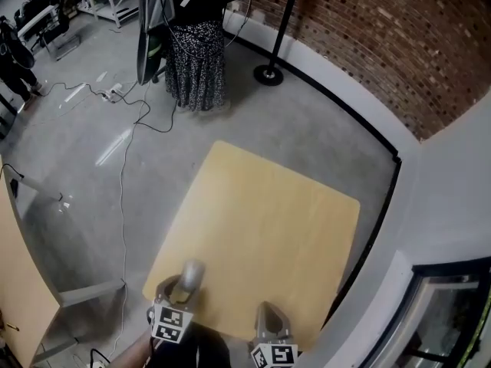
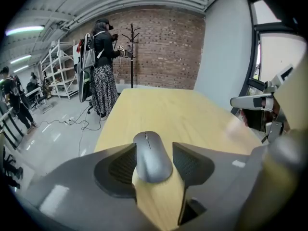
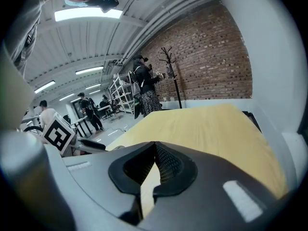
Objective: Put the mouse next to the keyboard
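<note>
A grey mouse (image 1: 190,274) (image 2: 151,155) lies on the light wooden table (image 1: 268,205) close to its near left corner. My left gripper (image 1: 182,288) (image 2: 153,161) stands open around it, one pad on each side of the mouse's body and close to it. My right gripper (image 1: 270,314) (image 3: 154,150) hangs over the table's near edge, to the right of the left one. Its jaws are shut with nothing between them. No keyboard shows in any view.
The tabletop carries nothing else. Beyond its far edge stand a person in a patterned skirt (image 1: 196,52) and a coat stand (image 1: 268,71) by the brick wall (image 1: 368,44). Cables (image 1: 123,167) run over the concrete floor on the left. A white wall and a window (image 1: 445,305) close off the right.
</note>
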The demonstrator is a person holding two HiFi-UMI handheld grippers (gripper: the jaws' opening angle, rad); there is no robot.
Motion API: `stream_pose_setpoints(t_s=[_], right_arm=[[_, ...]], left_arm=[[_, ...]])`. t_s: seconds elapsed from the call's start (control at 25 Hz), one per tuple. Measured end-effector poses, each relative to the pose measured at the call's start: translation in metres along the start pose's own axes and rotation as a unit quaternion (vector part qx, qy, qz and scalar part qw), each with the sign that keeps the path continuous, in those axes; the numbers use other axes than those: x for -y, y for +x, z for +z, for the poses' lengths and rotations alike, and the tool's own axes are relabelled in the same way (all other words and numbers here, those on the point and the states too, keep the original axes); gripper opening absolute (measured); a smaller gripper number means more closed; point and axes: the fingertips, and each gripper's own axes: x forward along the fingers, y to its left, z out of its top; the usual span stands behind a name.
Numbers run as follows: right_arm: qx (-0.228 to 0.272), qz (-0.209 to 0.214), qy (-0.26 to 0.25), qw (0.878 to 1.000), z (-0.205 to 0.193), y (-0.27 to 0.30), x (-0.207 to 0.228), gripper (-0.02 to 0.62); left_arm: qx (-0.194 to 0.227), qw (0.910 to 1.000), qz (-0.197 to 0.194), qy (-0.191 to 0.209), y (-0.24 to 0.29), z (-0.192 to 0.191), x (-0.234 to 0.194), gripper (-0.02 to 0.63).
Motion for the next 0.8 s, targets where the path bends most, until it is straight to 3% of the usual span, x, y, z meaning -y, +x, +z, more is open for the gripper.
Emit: stream_pose_setpoints(t_s=[0.24, 0.8], right_arm=[[0.001, -0.002, 0.005, 1.000, 0.003, 0.008, 0.008, 0.015], [-0.006, -0.012, 0.010, 1.000, 0.008, 0.024, 0.022, 0.015]], left_arm=[[-0.045, 0.9990, -0.004, 0.007, 0.016, -0.007, 0.001, 0.302], [-0.094, 0.9955, -0.015, 0.004, 0.040, -0.015, 0.000, 0.336]])
